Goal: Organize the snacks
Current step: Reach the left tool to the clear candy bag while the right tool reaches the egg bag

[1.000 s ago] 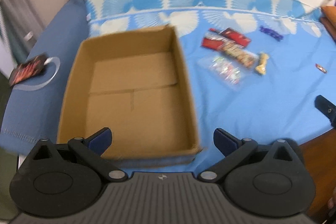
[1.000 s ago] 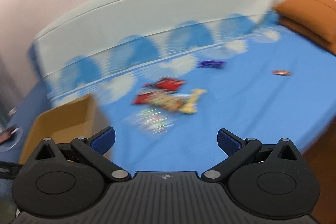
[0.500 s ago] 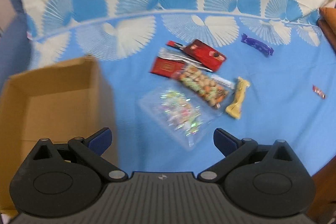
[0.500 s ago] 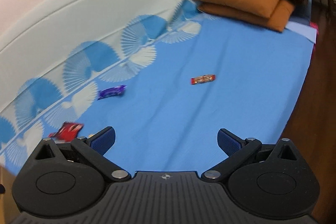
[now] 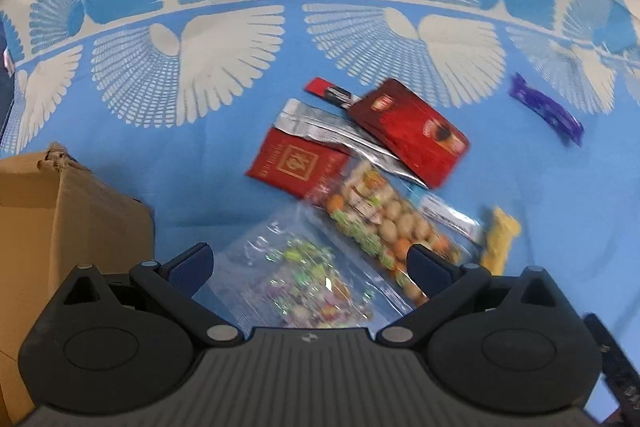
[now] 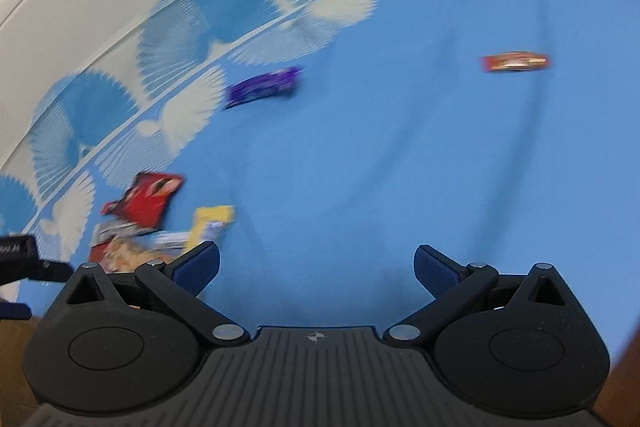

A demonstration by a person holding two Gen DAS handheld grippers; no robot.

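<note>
So the blue bedsheet [image 5: 200, 195] filled pretty much both views. The cardboard box [image 5: 60, 227], which took up most of the left wrist view a second earlier, had slid off to the left edge, just a corner and a side wall left showing. I'd swung my left gripper [image 5: 310, 263] over the snack pile instead, jaws spread wide and empty, hovering above the clear candy bag [image 5: 296, 267], with the peanut bag [image 5: 372, 219] just right of it. The red packet [image 5: 412, 131] overlapped a silver pouch [image 5: 320, 123]. My right gripper [image 6: 316, 265] was gaping too, holding nothing, over bare sheet. Compared with half a second before, the purple bar [image 6: 264, 87] and the small red bar [image 6: 516, 62] sat higher in the right wrist view, well apart.
</note>
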